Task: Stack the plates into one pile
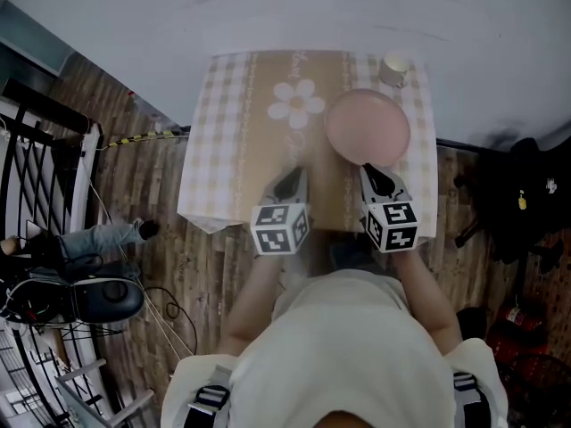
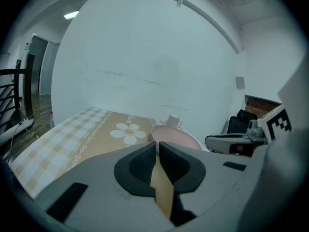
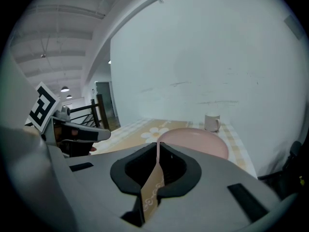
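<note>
White wall [image 1: 357,7], wood-plank floor [image 1: 210,270], black railing [image 1: 27,150], checked-cloth table [image 1: 214,150], ceiling lamp [image 2: 71,15].

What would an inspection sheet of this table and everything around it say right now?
Surface: checked cloth with a daisy print, lying flat.
Job's things: pink plates, apparently one pile, on the cloth's right half; count unclear.
Clutter: white mug at the far right corner.
Grippers: left gripper and right gripper over the near edge, jaws together, nothing between.
Cables: loose cables on the floor at left.
Surroundings: wooden floor, white wall, black railing at left.
</note>
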### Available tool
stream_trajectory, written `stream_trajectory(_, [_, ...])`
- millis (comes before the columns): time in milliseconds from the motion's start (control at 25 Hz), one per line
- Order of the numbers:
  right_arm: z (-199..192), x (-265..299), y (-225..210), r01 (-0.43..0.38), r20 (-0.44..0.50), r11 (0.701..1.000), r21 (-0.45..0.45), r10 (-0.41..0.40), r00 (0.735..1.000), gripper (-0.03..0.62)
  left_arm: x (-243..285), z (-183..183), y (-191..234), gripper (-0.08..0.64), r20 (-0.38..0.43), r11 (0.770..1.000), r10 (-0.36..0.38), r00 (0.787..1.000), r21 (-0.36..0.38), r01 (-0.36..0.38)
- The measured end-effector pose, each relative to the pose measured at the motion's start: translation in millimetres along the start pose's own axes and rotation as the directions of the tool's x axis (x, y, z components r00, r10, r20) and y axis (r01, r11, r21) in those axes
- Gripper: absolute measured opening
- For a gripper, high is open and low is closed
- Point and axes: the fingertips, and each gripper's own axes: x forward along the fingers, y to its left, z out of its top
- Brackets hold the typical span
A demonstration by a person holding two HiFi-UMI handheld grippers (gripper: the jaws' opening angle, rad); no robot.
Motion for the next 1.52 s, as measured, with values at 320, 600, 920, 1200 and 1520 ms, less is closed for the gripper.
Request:
stream_trajectory(320, [-9.9,-31.4,37.0,-0.02,0.017,1.0,-0.016,0.021,1.0,0.009,-50.4,-13.9,2.0,0.02,0.021,1.0,0.006,1.0,-0.014,-0.006])
stream_trajectory(600, [-16.4,-63.4,67.4,-0.049,0.039,0.998,-0.037,0.05,0.998,0.005,-93.5,-31.6,-3.8,0.017,0.032,1.0,0.019,0.999,-0.017,-0.019])
stream_trajectory(920, [-21.4,-96.8,102.0,-0.084,0.071,0.993,-0.085,0.09,0.993,0.005,-133.9,-51.9,-13.5,0.017,0.046,1.0,0.024,0.999,-0.014,-0.023])
stream_trajectory(1200, [-28.3,-123.0,130.1,-0.111,0.091,0.989,-0.102,0.12,0.989,0.005,-166.0,-65.9,-19.9,0.017,0.057,0.999,0.029,0.998,-0.016,-0.028])
stream_trajectory(1520, [-38.3,-137.5,153.0,-0.141,0.093,0.984,-0.114,0.152,0.984,0.005,-190.2,-78.8,-19.1,0.017,0.062,0.999,0.041,0.997,-0.024,-0.04])
